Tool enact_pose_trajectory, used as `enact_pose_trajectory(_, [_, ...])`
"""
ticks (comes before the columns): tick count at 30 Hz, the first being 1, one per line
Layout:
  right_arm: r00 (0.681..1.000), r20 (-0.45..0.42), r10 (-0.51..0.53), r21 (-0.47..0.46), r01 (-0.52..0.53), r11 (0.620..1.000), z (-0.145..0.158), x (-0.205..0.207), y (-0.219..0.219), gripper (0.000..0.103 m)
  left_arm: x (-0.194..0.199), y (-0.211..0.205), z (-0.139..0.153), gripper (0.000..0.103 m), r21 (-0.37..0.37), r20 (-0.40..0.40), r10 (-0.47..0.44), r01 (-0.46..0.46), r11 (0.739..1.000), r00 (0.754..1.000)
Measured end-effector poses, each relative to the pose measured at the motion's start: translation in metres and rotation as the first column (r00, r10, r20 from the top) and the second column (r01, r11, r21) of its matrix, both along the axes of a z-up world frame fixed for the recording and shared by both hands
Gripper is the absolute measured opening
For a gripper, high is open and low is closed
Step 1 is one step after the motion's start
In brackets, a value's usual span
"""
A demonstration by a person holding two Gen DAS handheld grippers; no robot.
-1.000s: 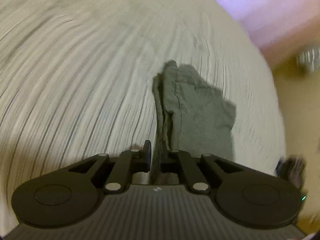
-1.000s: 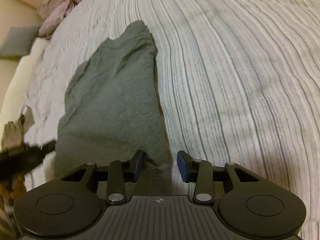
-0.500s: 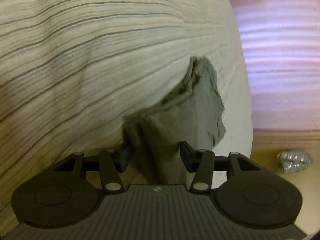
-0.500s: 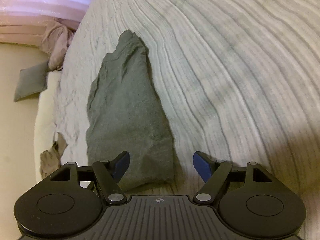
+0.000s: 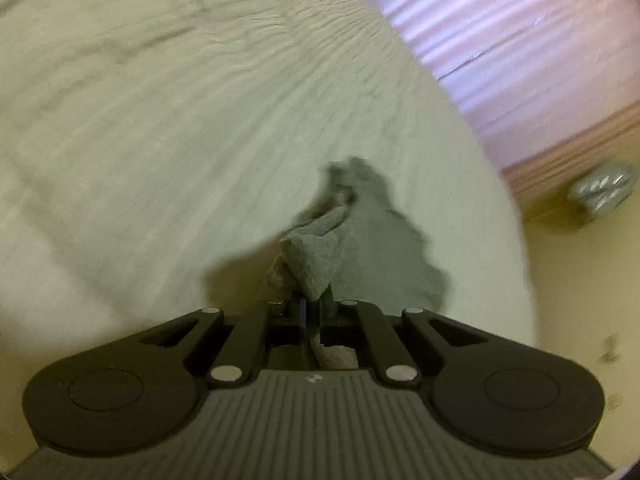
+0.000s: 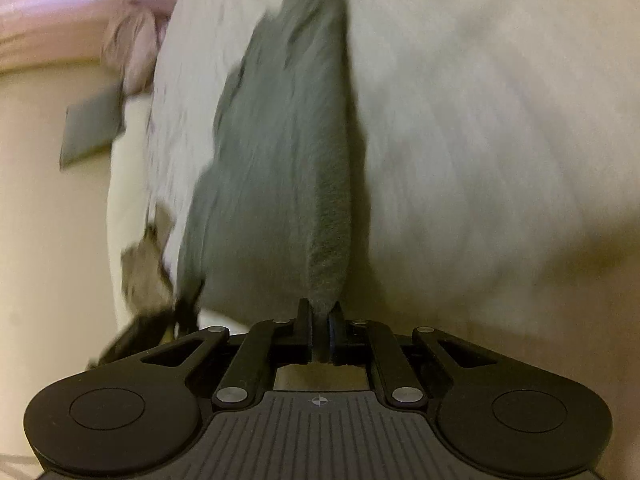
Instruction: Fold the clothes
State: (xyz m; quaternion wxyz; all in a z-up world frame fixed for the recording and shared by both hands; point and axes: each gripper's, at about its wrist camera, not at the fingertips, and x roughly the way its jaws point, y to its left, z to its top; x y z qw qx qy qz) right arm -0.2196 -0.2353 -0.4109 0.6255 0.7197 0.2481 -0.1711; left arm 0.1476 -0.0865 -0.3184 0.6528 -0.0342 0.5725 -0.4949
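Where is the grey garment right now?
The grey fabric garment lies on the pale striped bed cover near its edge, both views centred, one end pinched in each gripper's closed jaws.

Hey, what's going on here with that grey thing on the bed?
A person is folding a grey garment on a striped bedspread, with a handheld gripper in each hand. The left gripper and the right gripper have both just closed, each pinching the cloth at its near edge. The rest of the garment lies stretched out on the bed. Both views are motion-blurred.
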Motion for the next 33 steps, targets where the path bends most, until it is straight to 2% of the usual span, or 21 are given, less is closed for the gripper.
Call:
enact_pose_trajectory(1, [1.000,-0.008,0.023,0.018,-0.023,1.000,-0.004,0.009,0.010,0.006,0.005,0.003,-0.004,0.006,0.026,0.013,0.010,-0.011,1.000,1.000])
enact_pose_trajectory(2, [0.998,-0.033,0.054,0.020,-0.053,0.998,-0.007,0.017,0.016,0.006,0.008,0.005,-0.011,0.014,0.047,0.009,0.040,-0.040,0.998,0.999])
enact_pose_trajectory(3, [0.995,-0.057,0.082,0.003,-0.082,0.997,-0.006,0.021,0.016,0.009,0.011,0.008,-0.016,0.016,0.057,-0.009,0.071,-0.070,0.996,0.997])
enact_pose_trajectory(4, [0.991,-0.082,0.109,-0.017,-0.111,0.994,-0.004,0.023,0.015,0.034,0.012,0.011,-0.020,0.019,0.050,-0.042,0.104,-0.102,0.994,0.994])
enact_pose_trajectory(6, [0.982,-0.118,0.147,-0.064,-0.155,0.986,0.001,0.022,0.010,0.061,0.006,0.019,-0.022,0.025,0.034,-0.088,0.161,-0.159,0.987,0.983])
enact_pose_trajectory(8, [0.977,-0.144,0.156,-0.113,-0.173,0.978,0.009,0.009,-0.004,0.061,-0.005,0.027,-0.024,0.030,0.036,-0.125,0.205,-0.202,0.979,0.971])
enact_pose_trajectory(11, [0.970,-0.202,0.134,-0.169,-0.170,0.971,0.020,-0.019,-0.033,0.061,-0.022,0.041,-0.031,0.033,0.046,-0.220,0.275,-0.272,0.961,0.936])
enact_pose_trajectory(13, [0.969,-0.220,0.113,-0.186,-0.156,0.970,0.023,-0.036,-0.058,0.061,-0.033,0.050,-0.036,0.039,0.051,-0.279,0.312,-0.311,0.949,0.908])
enact_pose_trajectory(15, [0.970,-0.225,0.095,-0.197,-0.141,0.970,0.026,-0.048,-0.081,0.061,-0.045,0.051,-0.042,0.041,0.050,-0.311,0.330,-0.332,0.942,0.891])
enact_pose_trajectory(19, [0.985,-0.160,0.067,-0.207,-0.099,0.973,0.029,-0.043,-0.112,0.061,-0.060,0.040,-0.059,0.042,0.060,-0.367,0.341,-0.344,0.937,0.865])
enact_pose_trajectory(21, [0.993,-0.112,0.048,-0.192,-0.069,0.979,0.024,-0.034,-0.116,0.061,-0.068,0.039,-0.064,0.042,0.064,-0.385,0.353,-0.357,0.932,0.853])
enact_pose_trajectory(25, [0.998,-0.063,-0.030,-0.145,0.021,0.989,0.003,-0.012,-0.129,0.061,-0.086,0.044,-0.070,0.042,0.084,-0.436,0.390,-0.394,0.915,0.811])
enact_pose_trajectory(29, [0.996,-0.016,-0.086,-0.109,0.084,0.990,-0.008,-0.004,-0.154,0.061,-0.107,0.048,-0.073,0.042,0.105,-0.479,0.389,-0.389,0.915,0.787])
enact_pose_trajectory(33, [0.999,-0.007,-0.046,-0.137,0.045,0.990,-0.012,0.002,-0.170,0.061,-0.124,0.043,-0.085,0.042,0.100,-0.496,0.415,-0.425,0.900,0.762])
